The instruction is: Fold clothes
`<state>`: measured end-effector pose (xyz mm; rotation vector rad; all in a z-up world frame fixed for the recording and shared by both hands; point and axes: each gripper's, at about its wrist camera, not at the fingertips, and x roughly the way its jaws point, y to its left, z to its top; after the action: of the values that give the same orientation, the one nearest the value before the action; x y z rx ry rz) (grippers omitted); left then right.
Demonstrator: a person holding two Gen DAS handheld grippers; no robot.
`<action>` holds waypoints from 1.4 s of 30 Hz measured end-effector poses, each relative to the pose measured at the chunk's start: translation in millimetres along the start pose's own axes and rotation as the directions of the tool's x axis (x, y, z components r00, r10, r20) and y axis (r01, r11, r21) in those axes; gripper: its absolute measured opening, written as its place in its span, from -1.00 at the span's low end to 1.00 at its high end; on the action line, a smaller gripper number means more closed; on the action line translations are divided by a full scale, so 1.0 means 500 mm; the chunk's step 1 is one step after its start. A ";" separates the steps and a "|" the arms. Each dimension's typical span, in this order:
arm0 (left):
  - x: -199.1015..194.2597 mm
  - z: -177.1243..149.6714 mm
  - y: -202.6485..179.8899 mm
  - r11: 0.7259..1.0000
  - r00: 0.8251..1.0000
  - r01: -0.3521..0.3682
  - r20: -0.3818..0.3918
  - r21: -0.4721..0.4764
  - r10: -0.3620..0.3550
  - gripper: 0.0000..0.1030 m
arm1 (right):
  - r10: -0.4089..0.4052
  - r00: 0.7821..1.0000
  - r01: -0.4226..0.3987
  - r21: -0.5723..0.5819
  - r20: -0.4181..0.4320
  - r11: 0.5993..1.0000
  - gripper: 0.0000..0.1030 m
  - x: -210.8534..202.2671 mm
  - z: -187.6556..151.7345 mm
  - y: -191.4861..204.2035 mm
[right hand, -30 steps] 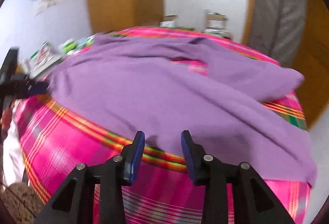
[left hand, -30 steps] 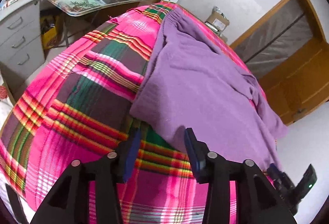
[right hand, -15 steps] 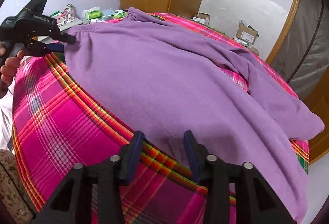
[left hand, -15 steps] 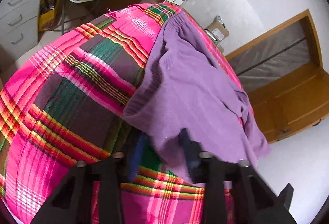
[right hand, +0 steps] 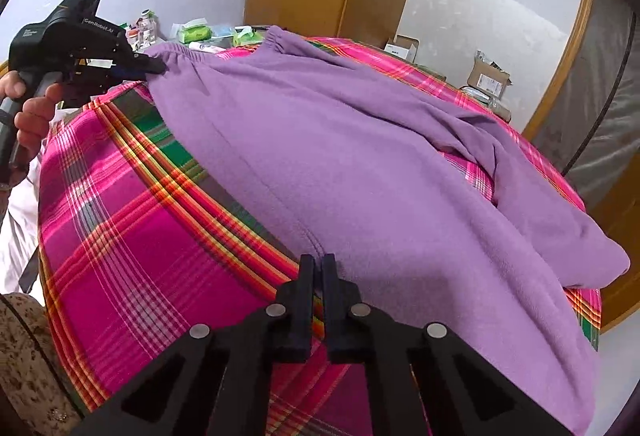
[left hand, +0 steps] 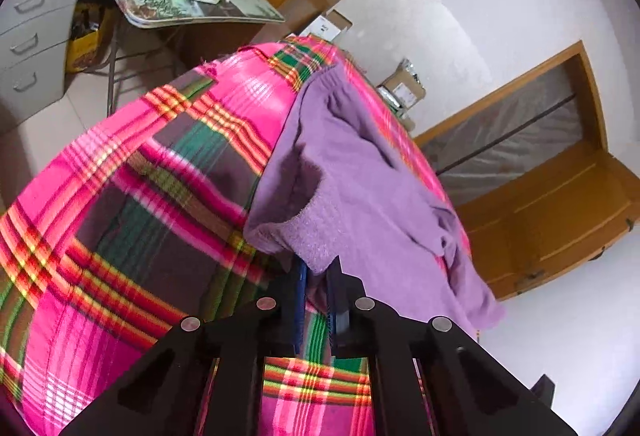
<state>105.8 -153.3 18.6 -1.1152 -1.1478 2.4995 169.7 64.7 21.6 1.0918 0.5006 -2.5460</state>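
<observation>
Nearest us, our right tool point(right hand: 319, 263) has clamped onto the hem of the purple garment point(right hand: 340, 139). Our left tool point(left hand: 318, 276) is closing on its waistband corner, lifting it. The garment lies spread across the plaid bed point(right hand: 132, 220).

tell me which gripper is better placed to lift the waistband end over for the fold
Left. The left gripper is closing on the purple trousers at the waistband corner; the right gripper pinches the near side edge.
</observation>
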 end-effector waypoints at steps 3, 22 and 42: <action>-0.004 0.003 0.000 1.000 1.000 0.007 0.006 0.001 -0.007 -0.84 | -0.009 1.000 0.009 -0.009 -0.012 1.000 -0.77 0.004 0.001 0.005; -0.041 0.002 0.040 0.999 0.999 0.000 0.037 -0.033 0.001 -0.86 | -0.044 0.999 0.045 -0.117 0.015 0.992 -0.94 -0.017 0.021 0.079; -0.084 -0.014 0.091 0.998 0.997 -0.044 0.068 -0.052 0.047 -0.93 | 0.051 0.998 -0.053 -0.115 -0.020 0.992 -0.94 -0.050 0.009 0.129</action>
<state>146.5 -198.9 6.6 -1.0868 -1.2236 2.5763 210.6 9.4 31.0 1.0715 0.6073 -2.4321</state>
